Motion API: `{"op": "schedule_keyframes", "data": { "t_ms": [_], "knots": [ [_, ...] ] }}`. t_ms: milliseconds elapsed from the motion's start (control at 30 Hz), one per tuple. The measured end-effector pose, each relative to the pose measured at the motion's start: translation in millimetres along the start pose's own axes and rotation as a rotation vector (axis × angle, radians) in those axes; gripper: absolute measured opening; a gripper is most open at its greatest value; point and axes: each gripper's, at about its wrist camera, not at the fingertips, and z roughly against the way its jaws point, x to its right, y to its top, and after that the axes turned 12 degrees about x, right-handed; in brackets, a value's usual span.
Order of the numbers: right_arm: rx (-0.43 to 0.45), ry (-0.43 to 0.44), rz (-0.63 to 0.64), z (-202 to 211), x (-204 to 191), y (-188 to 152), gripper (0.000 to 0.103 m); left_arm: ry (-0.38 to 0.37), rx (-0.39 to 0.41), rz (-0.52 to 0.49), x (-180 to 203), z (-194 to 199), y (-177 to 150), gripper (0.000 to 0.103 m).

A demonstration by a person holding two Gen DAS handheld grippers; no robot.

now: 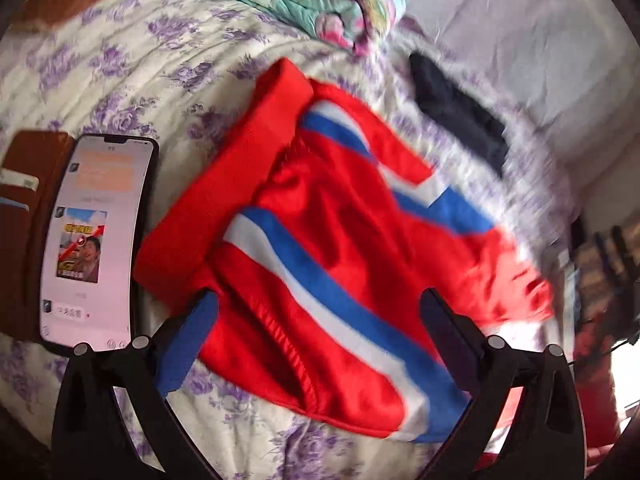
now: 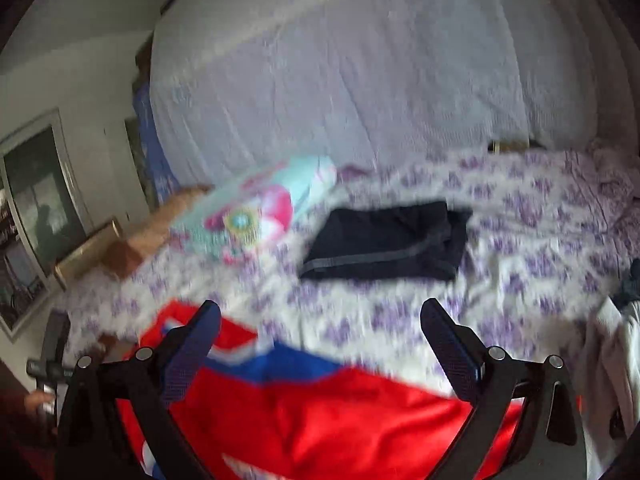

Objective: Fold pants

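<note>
With both left tongs (image 1: 318, 300) and right tongs (image 2: 320, 312) spread apart and empty above the bunched red satin pants with blue-and-white stripes (image 1: 320, 232) on the purple-flowered quilted bed (image 1: 120, 80), best to pinch matching edges, pull taut, then fold squarely.

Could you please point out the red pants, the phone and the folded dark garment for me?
red pants (image 1: 352, 240): left wrist view, red fabric between its stripes.
phone (image 1: 94, 240): left wrist view, middle of lit screen.
folded dark garment (image 2: 384, 240): right wrist view, centre of top surface.
</note>
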Motion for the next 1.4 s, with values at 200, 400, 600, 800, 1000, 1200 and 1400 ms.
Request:
{"op": "schedule_keyframes", "data": {
  "t_ms": [200, 400, 600, 800, 1000, 1200, 1400],
  "knots": [
    [-0.278, -0.029, -0.001, -83.7, 12.8, -13.9, 0.1, -0.029, 0.106, -0.024, 12.4, 10.5, 71.5, 0.098],
    [-0.489, 0.152, 0.295, -111.8, -16.5, -58.0, 0.097, 0.04, -0.024, -0.09, 8.2, -50.3, 131.9, 0.098],
    [-0.643, 0.3, 0.367, -141.2, -26.2, -79.3, 0.056, -0.011, -0.067, -0.005, -18.1, -123.1, 155.0, 0.098],
    [-0.798, 0.442, 0.373, -165.5, -24.8, -114.1, 0.055, -0.096, -0.097, -0.134, 4.6, -149.0, 146.9, 0.083],
    [-0.786, 0.427, 0.38, -157.4, -30.5, -109.3, 0.005, -0.08, -0.086, -0.234, 6.4, -135.9, 146.6, 0.053],
    [-0.71, 0.457, 0.396, -91.2, -68.1, -94.2, 0.005, -0.111, -0.025, -0.214, 9.6, -95.6, 143.0, 0.044],
    [-0.652, 0.473, 0.363, -15.7, -107.2, -96.3, 0.005, -0.134, 0.005, -0.067, -2.6, -48.2, 126.6, 0.053]
  ]
}}
